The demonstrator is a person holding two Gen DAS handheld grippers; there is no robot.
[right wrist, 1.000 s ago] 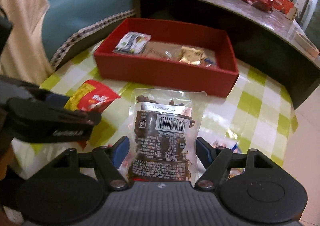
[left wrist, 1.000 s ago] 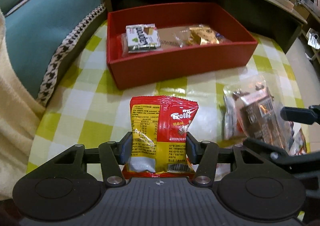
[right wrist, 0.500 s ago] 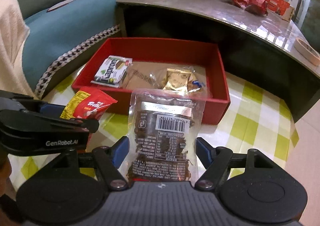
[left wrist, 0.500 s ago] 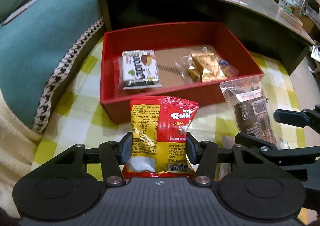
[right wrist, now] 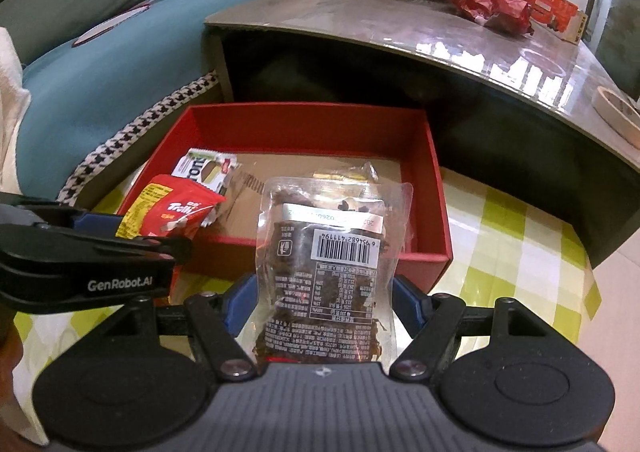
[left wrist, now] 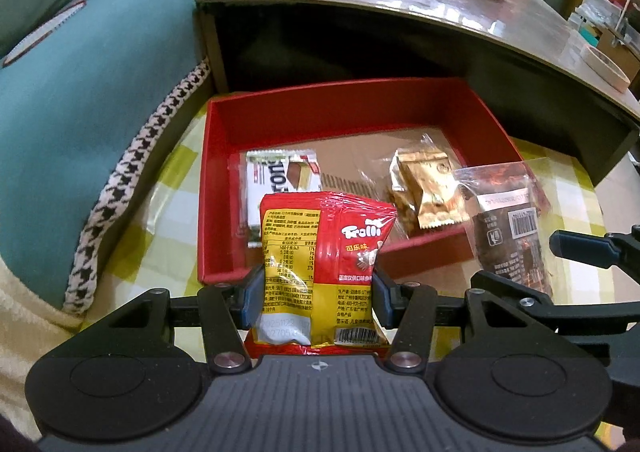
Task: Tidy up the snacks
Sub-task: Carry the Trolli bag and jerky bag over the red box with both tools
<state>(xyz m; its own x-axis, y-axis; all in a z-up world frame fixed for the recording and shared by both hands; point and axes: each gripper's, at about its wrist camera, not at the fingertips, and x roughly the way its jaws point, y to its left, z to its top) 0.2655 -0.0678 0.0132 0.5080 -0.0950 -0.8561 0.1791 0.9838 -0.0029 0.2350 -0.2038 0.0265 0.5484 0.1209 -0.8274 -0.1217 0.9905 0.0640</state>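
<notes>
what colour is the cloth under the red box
Yellow-green and white checks on the tablecloth, clearest in the right wrist view beside the red box.

You have four snack packets (left wrist: 326,272) in all: two lie in the one red box (left wrist: 340,108), lower centre, two are gripped.

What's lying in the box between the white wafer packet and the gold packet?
Only bare cardboard floor between white wafer packet and gold packet, per left wrist view.
</notes>
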